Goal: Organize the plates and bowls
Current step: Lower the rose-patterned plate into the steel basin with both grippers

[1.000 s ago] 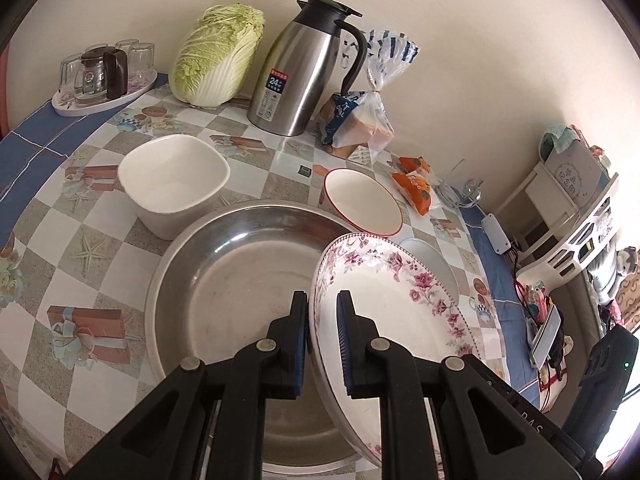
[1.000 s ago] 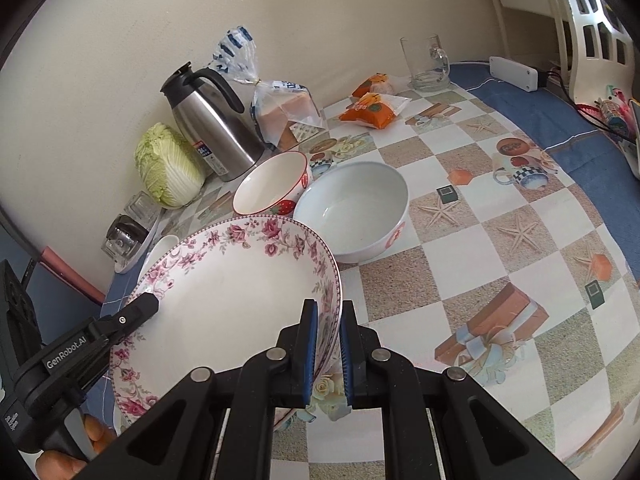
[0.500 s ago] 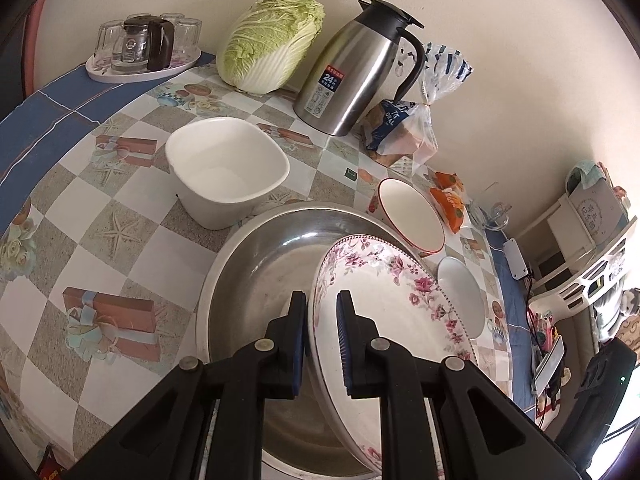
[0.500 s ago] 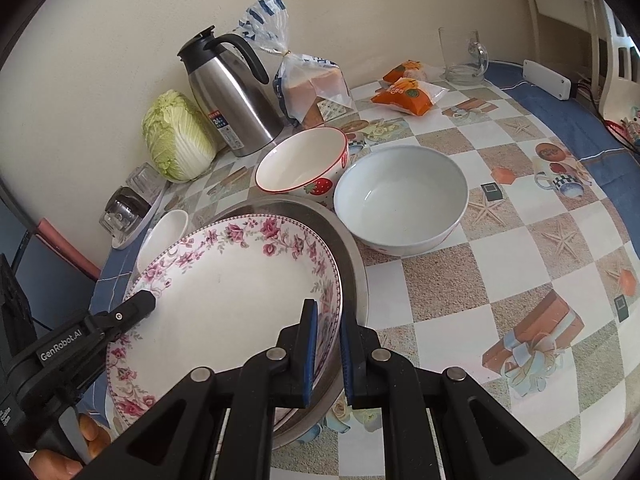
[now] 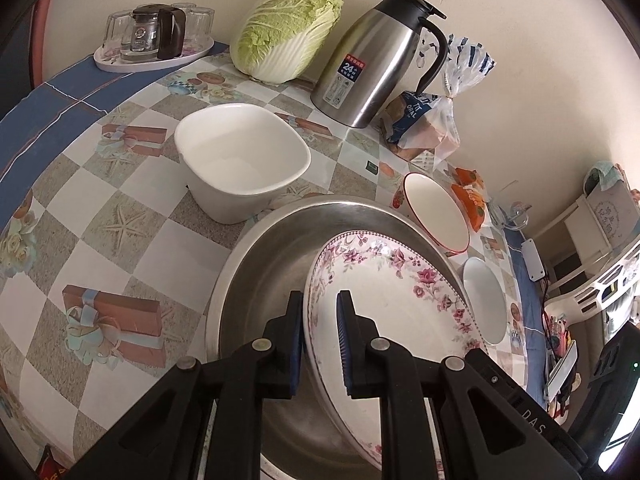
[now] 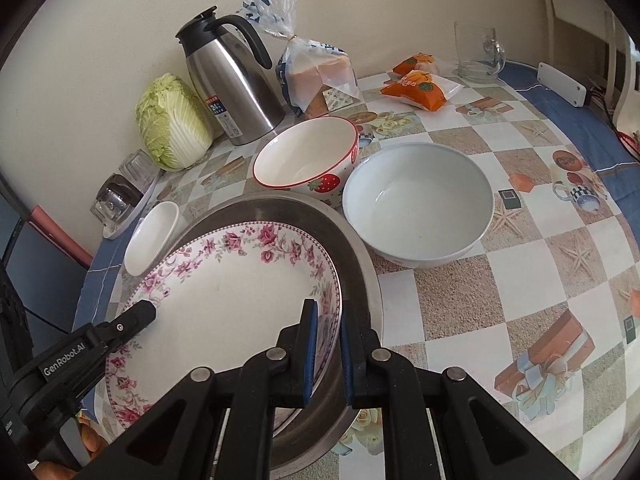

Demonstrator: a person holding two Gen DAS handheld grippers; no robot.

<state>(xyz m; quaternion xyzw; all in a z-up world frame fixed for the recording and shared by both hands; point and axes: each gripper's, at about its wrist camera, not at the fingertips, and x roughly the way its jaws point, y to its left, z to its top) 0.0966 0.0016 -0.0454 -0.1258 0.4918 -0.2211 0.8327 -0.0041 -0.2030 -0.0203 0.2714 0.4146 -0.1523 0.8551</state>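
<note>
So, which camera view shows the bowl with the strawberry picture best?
The right wrist view: there the strawberry bowl shows its whole red rim, its inside and the strawberry on its side. In the left wrist view the same bowl sits further off, tilted by the lens, and no strawberry is clearly visible.

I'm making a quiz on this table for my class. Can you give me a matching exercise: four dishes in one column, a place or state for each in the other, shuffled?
1. Pink-flowered white plate
2. Strawberry-print red-rimmed bowl
3. Squarish plain white bowl
4. Wide steel basin

a. in front of the steel jug
b. under the plate
c. gripped at both rims
d. alone, left of the basin

Pairs: 1-c, 2-a, 3-d, 4-b
</note>
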